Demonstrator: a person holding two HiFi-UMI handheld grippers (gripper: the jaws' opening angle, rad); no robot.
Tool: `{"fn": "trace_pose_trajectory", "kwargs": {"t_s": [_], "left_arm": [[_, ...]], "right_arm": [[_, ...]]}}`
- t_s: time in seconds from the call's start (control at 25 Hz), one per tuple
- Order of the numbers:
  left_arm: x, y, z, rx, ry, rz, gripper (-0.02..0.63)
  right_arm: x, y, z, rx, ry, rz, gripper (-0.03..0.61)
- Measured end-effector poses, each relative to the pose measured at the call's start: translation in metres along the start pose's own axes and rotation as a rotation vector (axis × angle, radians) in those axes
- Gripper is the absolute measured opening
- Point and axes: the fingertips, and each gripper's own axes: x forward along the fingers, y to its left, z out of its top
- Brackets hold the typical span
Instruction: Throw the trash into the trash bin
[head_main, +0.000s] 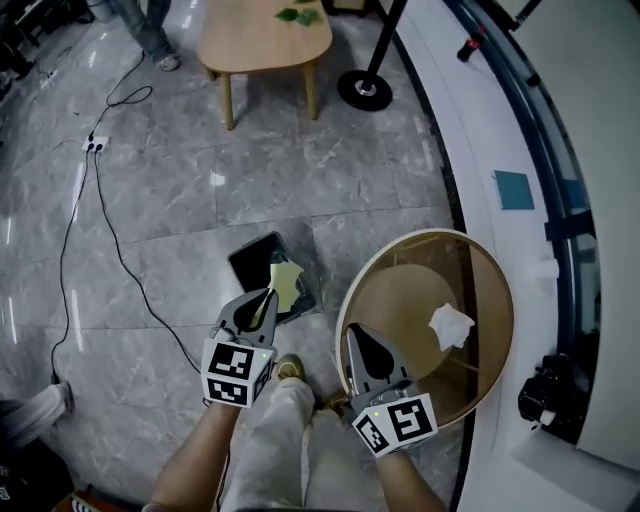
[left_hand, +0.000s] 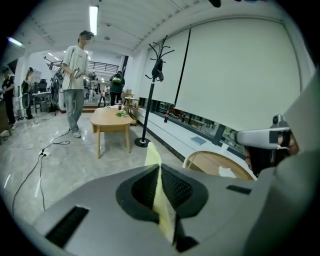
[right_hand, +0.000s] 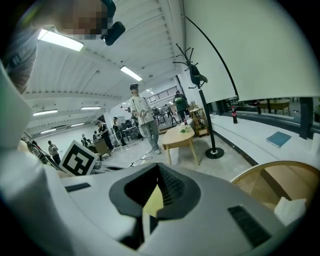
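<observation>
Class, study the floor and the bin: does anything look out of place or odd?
A flat black object lies askew on the floor beside the round trash bin, looking dropped rather than binned. A loose black cable trails across the floor. The crumpled white tissue inside the bin is where it belongs.

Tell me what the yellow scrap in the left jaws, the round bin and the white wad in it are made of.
Yellow scrap: thin matte paper, likely; it is sheet-thin with a ragged edge.
Round bin: smooth tan wall with a pale rim, wood veneer or plastic, unclear which.
White wad: soft crumpled tissue or paper, by its creases.
</observation>
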Motion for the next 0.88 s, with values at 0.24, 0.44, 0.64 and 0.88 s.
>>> {"fn": "trace_pose_trajectory", "kwargs": {"t_s": [0.24, 0.44, 0.64, 0.88], "left_arm": [[0.009, 0.026, -0.022, -0.026, 0.017, 0.039, 0.023], [0.034, 0.043, -0.066, -0.047, 0.058, 0.061, 0.023], [0.064, 0.055, -0.110, -0.047, 0.108, 0.079, 0.023], [0.079, 0.064, -0.129, -0.033, 0.132, 0.107, 0.023]], "right_arm": [[0.021, 0.002, -0.009, -0.010, 0.034, 0.010, 0.017], [0.033, -0.013, -0.039, 0.000, 0.065, -0.009, 0.017], [0.047, -0.029, -0.069, 0.017, 0.097, -0.023, 0.017], [0.053, -0.036, -0.084, 0.023, 0.130, -0.020, 0.017]]}}
